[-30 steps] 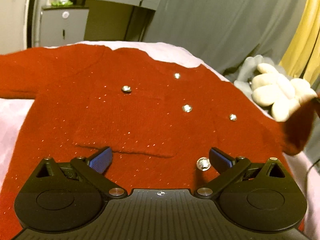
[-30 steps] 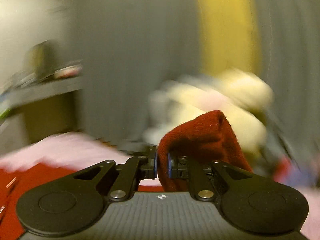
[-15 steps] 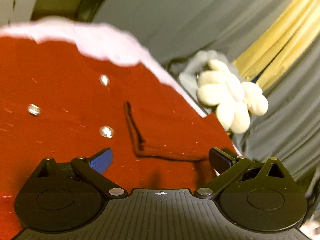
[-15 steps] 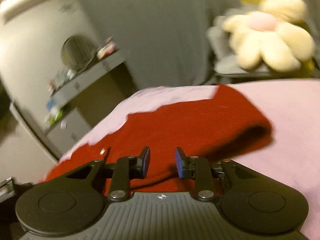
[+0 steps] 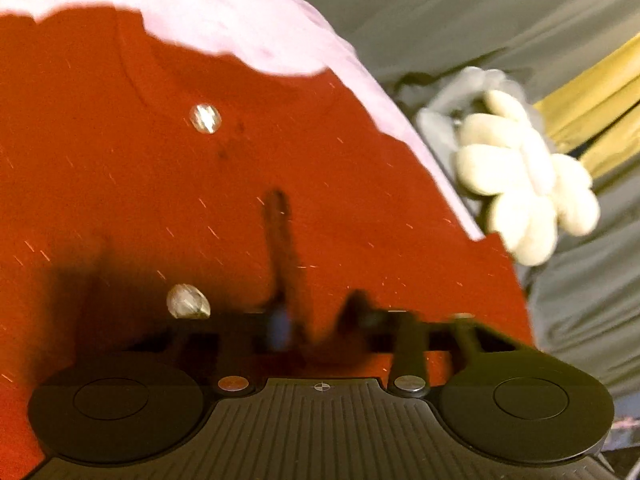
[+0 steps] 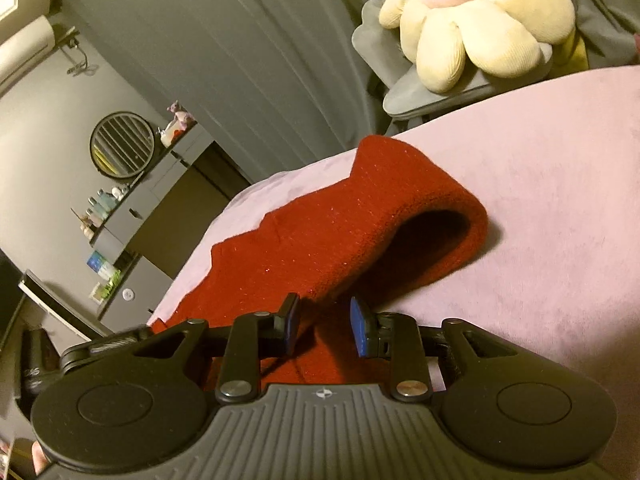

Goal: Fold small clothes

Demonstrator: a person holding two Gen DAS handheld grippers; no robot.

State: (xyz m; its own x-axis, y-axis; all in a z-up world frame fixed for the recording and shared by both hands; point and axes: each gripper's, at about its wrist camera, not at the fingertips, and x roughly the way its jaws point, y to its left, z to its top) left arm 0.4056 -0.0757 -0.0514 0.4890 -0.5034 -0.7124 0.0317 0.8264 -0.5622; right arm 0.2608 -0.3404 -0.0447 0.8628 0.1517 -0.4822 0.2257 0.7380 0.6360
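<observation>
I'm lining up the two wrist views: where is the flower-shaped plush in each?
Left wrist: flower plush at the right edge, mid-height, beyond the red cardigan.
Right wrist: flower plush in the top right corner, on a grey seat.
Shared landmark: the pink cover under the cardigan.

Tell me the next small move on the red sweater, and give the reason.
Probably lift the left gripper, once its closing jaws pinch the red sweater between them, and carry that side inward. The right gripper stands open, its sleeve already folded over and released.
</observation>
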